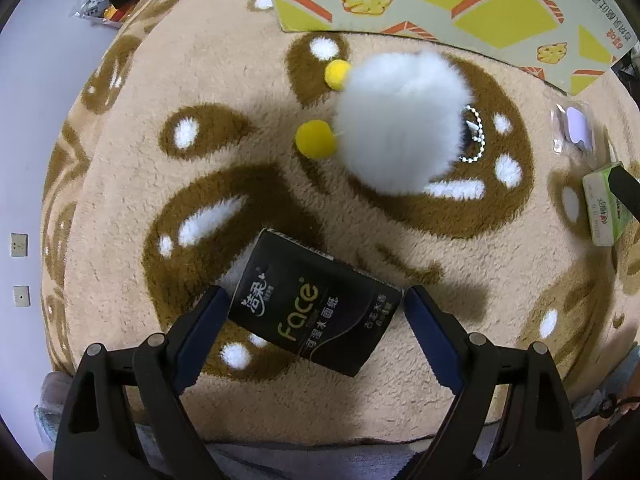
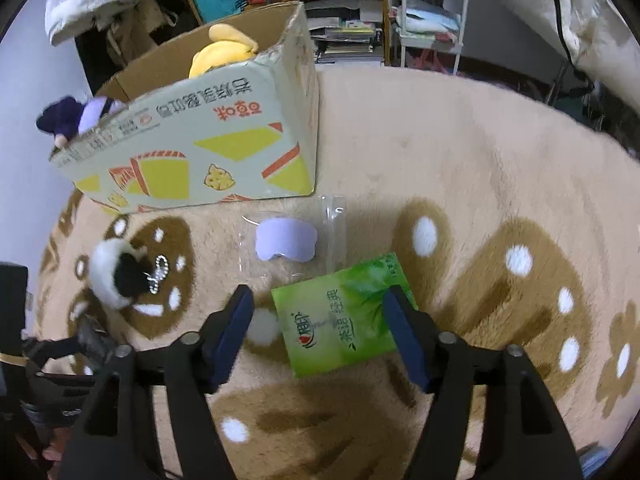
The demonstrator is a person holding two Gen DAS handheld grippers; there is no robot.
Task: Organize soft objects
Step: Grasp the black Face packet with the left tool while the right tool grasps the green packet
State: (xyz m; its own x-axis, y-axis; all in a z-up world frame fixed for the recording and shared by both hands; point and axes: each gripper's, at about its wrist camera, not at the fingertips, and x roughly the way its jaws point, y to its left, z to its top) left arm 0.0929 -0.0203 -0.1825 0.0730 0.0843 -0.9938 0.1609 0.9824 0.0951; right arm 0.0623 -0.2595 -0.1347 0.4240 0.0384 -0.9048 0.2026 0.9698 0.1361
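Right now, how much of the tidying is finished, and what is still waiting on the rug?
Done: a yellow plush and a purple doll sit in the cardboard box. In hand: nothing gripped; the left gripper brackets the black tissue pack, the right gripper the green tissue pack, jaws open. Left: both packs, the white pom-pom keychain, the bagged lilac eye mask.

The left gripper [image 1: 316, 300] and the right gripper [image 2: 318, 300] look alike: matte black plastic frames with triangular cut-outs, round silver pivot screws behind the jaws, and dark blue pads lining the inner faces of the jaws.
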